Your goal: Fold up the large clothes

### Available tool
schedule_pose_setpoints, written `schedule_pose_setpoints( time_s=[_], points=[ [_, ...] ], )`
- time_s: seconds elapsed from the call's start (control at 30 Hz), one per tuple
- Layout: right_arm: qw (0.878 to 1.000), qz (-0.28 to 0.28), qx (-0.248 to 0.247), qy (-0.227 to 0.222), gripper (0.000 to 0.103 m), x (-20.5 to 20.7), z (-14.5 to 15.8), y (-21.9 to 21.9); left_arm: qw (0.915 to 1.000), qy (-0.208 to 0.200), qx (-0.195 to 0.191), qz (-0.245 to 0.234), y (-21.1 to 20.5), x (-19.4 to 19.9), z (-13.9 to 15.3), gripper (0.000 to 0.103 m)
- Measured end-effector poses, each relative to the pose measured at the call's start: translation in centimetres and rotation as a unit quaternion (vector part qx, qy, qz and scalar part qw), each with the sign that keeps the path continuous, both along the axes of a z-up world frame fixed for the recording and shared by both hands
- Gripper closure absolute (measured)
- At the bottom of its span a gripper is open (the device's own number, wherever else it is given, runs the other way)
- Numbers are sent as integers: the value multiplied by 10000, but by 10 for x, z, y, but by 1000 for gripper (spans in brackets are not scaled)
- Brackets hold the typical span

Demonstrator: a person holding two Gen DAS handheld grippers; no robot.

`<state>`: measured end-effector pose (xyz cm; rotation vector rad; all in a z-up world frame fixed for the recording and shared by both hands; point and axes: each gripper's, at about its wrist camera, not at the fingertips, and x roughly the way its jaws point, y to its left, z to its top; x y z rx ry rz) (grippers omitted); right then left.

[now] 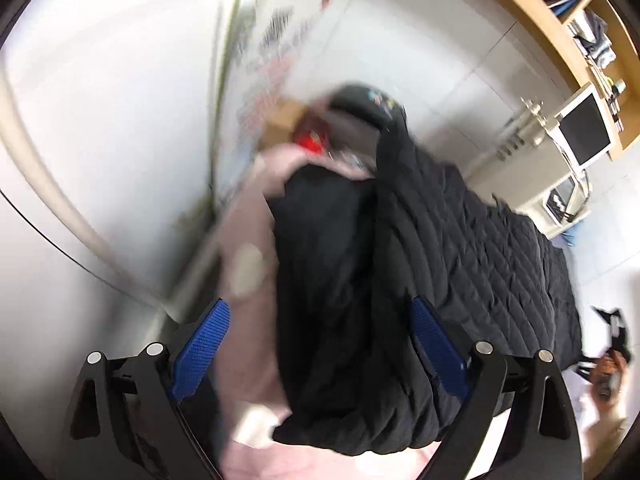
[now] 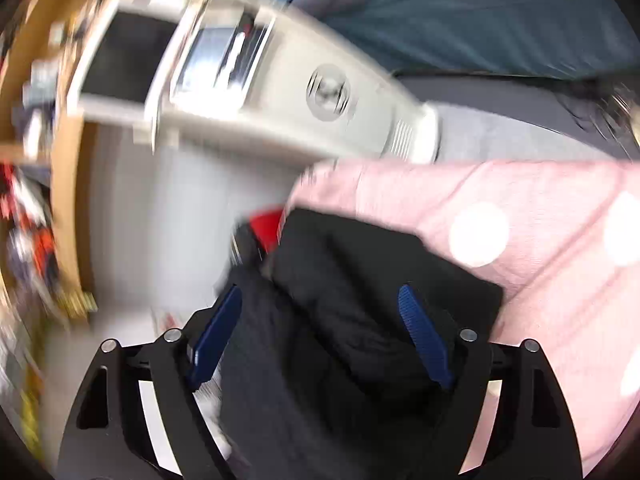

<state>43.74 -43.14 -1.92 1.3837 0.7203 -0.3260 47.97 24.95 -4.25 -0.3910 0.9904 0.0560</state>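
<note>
Black quilted jacket [image 1: 420, 264] filled the middle of the left wrist view, bunched up and draped over a pink polka-dot sheet [image 1: 248, 264], its stitched rows running off toward 3 o'clock. The left gripper [image 1: 320, 344] sat with jaws spread wide, blue pads [image 1: 202, 350] at 8 and 4 o'clock, the dark fabric lying between them; whether either pad touched cloth was hard to call through the blur. Over at 2 o'clock stood a wooden shelf [image 1: 552, 20] stuffed with clothes, a beige monitor [image 1: 586, 128] below it. In the right wrist view, the right gripper [image 2: 320, 332] was spread wide too, the jacket [image 2: 344, 320] heaped between its blue pads [image 2: 424, 340]. The pink sheet [image 2: 540, 248] with white dots stretched out to 3 o'clock. A beige appliance [image 2: 280, 80] smeared across 12 o'clock, heavily blurred.
</note>
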Motion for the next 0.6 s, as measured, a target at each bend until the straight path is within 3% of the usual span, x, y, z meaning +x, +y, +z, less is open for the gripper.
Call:
schedule_pose_setpoints(
  time_s=[0.07,0.13,0.2,0.3,0.37,0.43,0.47,0.53,0.6],
  points=[
    [9994,239,-247,-90,22,-7,17,6,9979,-353,542,64,-8,-8,24,14],
    [9928,810,-878,36,22,-6,36,25,9947,-611,764,-329,-29,-11,41,14],
    [9738,1508,-1695,135,23,-4,54,63,9894,-761,965,-775,-57,-15,52,13],
    [9449,2189,-2432,95,22,-12,69,121,9782,-1032,1061,-1454,-98,-25,57,7],
    [9180,2549,-3036,-56,23,-16,79,161,9704,-1084,1385,-1657,-118,-26,51,6],
    [8908,2994,-3412,-228,22,-16,79,192,9677,-874,1442,-1875,-128,-19,38,6],
    [8857,3151,-3407,-153,22,-11,66,198,9684,-724,1417,-1918,-130,-14,31,6],
    [8828,3173,-3446,339,22,-2,43,198,9751,-200,1170,-1872,-125,4,8,6],
    [8943,2995,-3259,652,22,2,19,180,9798,156,780,-1837,-115,19,-11,6]
  ],
)
